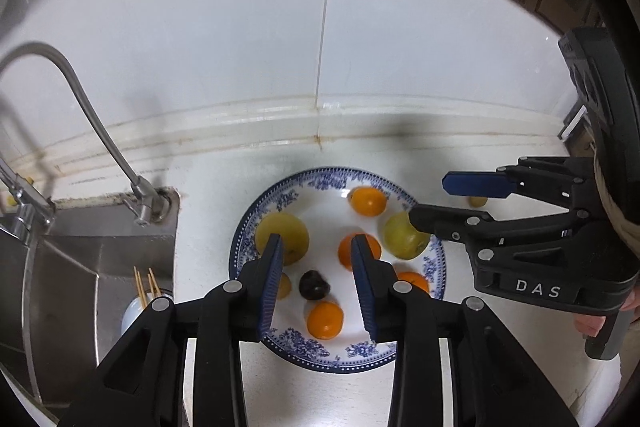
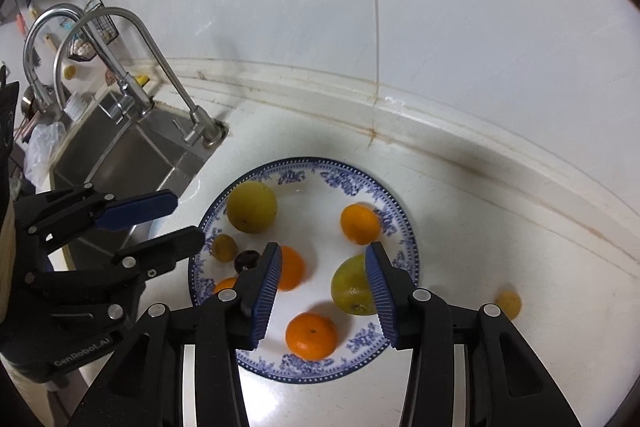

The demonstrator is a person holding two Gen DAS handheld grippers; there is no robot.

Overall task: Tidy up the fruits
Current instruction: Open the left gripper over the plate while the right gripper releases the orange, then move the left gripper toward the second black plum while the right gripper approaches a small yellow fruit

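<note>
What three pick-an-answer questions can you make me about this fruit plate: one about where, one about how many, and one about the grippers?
1. Where is the small yellow fruit that is off the plate?
A. on the floor
B. on the counter beside the plate
C. in a cup

2. How many oranges lie on the plate?
A. two
B. four
C. seven

3. What are the two grippers holding?
A. nothing
B. an orange each
C. a spoon each

Answers:
1 B: it sits on the white counter, just outside the plate's rim.
2 B: four round orange fruits show on the plate in both views.
3 A: the left gripper and the right gripper hover over the plate with fingers apart, pressing on nothing.
</note>
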